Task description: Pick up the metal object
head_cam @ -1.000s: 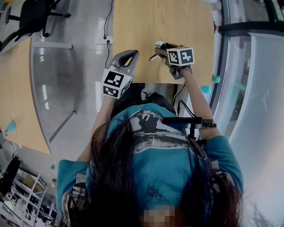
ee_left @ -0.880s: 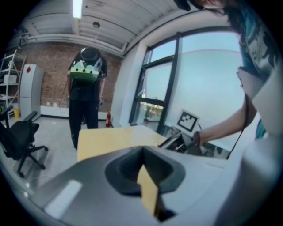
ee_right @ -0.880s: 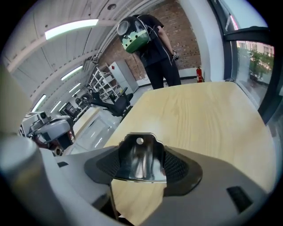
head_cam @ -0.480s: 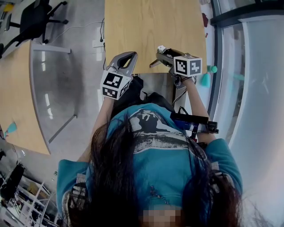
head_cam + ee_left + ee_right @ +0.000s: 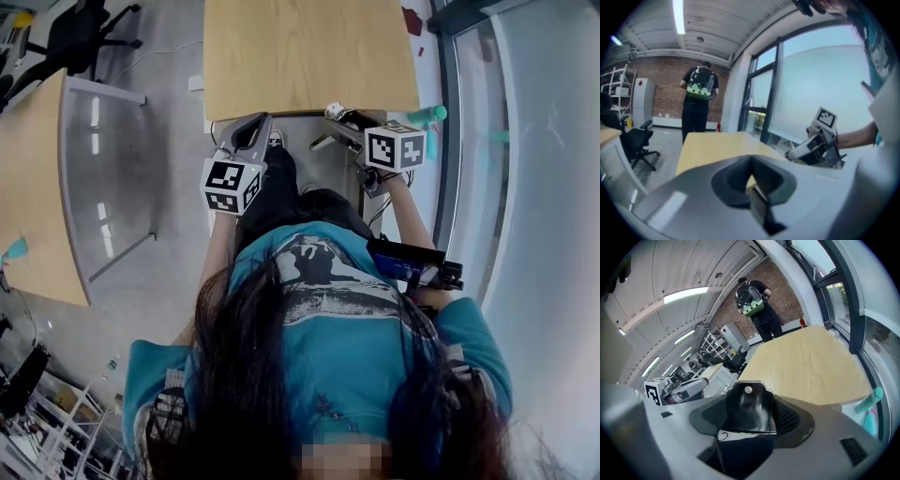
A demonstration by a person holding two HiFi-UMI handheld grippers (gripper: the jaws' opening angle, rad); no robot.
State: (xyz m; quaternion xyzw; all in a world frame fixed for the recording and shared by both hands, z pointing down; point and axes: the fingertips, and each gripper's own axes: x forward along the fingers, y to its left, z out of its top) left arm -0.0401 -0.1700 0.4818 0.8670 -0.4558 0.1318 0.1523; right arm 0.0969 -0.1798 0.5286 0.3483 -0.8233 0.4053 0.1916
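Observation:
In the right gripper view a dark, shiny metal plate (image 5: 746,401) with a small hole near its top stands upright between the jaws, and my right gripper (image 5: 754,425) is shut on it. In the head view that right gripper (image 5: 343,124) hovers just off the near edge of the wooden table (image 5: 309,56). My left gripper (image 5: 247,139) is level with it to the left. Its jaws (image 5: 751,180) are shut and hold nothing. Each gripper shows in the other's view: the right gripper (image 5: 813,146) and the left gripper (image 5: 678,391).
A person with a backpack (image 5: 753,300) stands at the table's far end. A glass wall (image 5: 525,141) runs along the right, with a teal bottle (image 5: 427,117) at its foot. An office chair (image 5: 80,28) and another desk (image 5: 28,187) stand to the left.
Both grippers have drawn back from above the table's near edge and now sit off it, nearer the person. The right gripper still holds the metal plate.

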